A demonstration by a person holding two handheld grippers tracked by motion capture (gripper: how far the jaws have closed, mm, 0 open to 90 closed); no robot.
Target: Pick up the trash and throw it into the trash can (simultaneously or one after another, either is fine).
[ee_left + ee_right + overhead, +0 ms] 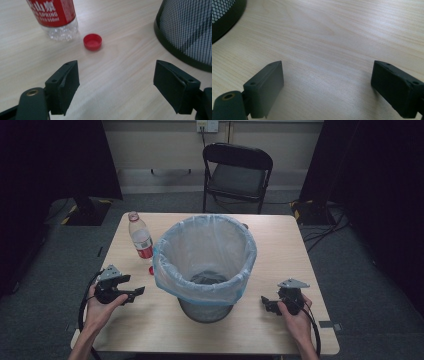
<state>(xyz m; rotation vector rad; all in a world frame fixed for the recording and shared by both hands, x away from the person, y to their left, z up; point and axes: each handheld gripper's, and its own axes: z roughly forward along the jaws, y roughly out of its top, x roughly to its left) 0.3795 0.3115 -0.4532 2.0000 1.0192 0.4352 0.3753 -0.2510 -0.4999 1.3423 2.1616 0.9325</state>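
Note:
A clear plastic bottle [141,239] with a red label stands uncapped at the table's left. Its red cap [151,269] lies on the wood beside it. In the left gripper view the bottle's base [53,15] and the cap [92,42] sit ahead of my left gripper [116,85], whose jaws stand wide apart with nothing between them. A hand holds that left gripper [135,287] just above the table, left of the bin. My right gripper [327,87] is open over bare wood. A hand holds this right gripper [265,302] to the right of the bin.
A black mesh bin [205,265] lined with a pale blue bag stands mid-table between the grippers; its wall shows in the left gripper view [187,27] and the right gripper view [224,15]. A black folding chair [237,172] stands beyond the wooden table [280,240].

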